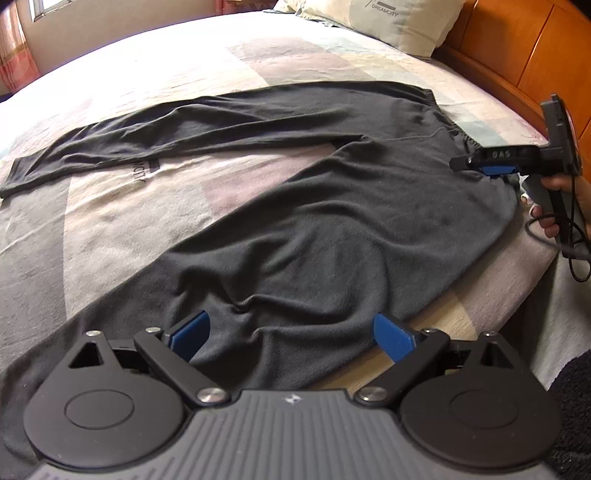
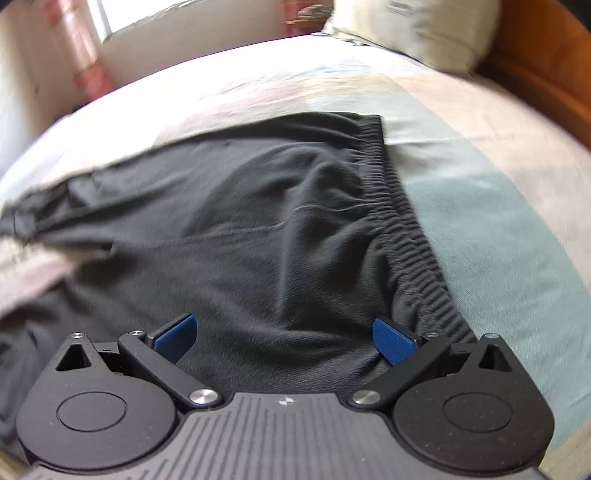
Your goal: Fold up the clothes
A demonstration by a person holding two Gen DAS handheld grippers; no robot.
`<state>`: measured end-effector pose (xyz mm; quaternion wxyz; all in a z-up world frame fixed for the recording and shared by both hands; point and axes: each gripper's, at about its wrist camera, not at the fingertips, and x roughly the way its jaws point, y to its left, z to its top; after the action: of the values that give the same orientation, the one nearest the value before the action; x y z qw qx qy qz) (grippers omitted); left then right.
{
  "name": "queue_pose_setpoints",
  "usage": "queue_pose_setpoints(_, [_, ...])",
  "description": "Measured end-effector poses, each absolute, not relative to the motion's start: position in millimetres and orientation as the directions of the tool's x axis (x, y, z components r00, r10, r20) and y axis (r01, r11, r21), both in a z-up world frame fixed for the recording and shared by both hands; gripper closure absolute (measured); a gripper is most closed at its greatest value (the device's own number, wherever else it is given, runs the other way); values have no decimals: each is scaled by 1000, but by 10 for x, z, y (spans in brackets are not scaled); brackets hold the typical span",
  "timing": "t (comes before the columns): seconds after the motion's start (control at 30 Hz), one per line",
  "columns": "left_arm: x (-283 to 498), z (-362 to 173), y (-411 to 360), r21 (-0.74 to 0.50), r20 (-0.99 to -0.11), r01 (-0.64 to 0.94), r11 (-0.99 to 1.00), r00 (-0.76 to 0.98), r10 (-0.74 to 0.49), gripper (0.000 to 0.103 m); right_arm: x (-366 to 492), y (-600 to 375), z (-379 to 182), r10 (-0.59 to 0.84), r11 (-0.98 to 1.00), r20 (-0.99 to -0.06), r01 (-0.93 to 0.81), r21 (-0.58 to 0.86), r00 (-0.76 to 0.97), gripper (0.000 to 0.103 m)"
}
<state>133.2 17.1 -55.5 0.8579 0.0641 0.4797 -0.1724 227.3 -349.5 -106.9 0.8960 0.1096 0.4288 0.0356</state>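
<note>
Dark grey trousers [image 1: 314, 206] lie spread on the bed, legs apart in a V, waistband at the right. My left gripper [image 1: 291, 338] is open over the near leg, blue pads wide apart with cloth between them. My right gripper [image 2: 282, 338] is open just above the hip area beside the ribbed elastic waistband [image 2: 402, 221]; it also shows in the left wrist view [image 1: 491, 162], held by a hand at the waistband's near corner. Neither gripper holds the cloth.
The bed has a pastel patchwork sheet [image 1: 147, 92]. A pillow [image 1: 388, 22] lies at the head by an orange wooden headboard [image 1: 524, 55]. The bed's near edge [image 1: 509, 295] drops off at right. A window and curtains are beyond.
</note>
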Motion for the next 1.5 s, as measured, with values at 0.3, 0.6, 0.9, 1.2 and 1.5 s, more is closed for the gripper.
queue_pose_setpoints(0.3, [1437, -665, 43, -124, -841, 394, 911, 445, -307, 7, 1826, -3125, -900, 295, 954, -759, -137, 266, 580, 0])
queue_pose_setpoints(0.6, [1528, -990, 91, -189, -872, 383, 904, 359, -334, 5, 1686, -2898, -953, 279, 960, -791, -157, 231, 545, 0])
queue_pose_setpoints(0.9, [1669, -699, 302, -183, -823, 324, 928, 465, -325, 5, 1935, -2583, -801, 326, 942, -752, -268, 204, 573, 0])
queue_pose_setpoints(1.2, [1934, -534, 698, -156, -785, 202, 967, 568, -246, 4, 2689, -1858, -682, 433, 877, -698, -447, 179, 571, 0])
queue_pose_setpoints(1.5, [2229, -633, 909, -147, -770, 150, 978, 603, -208, 4, 3501, -1310, -965, 484, 846, -706, -483, 227, 517, 0])
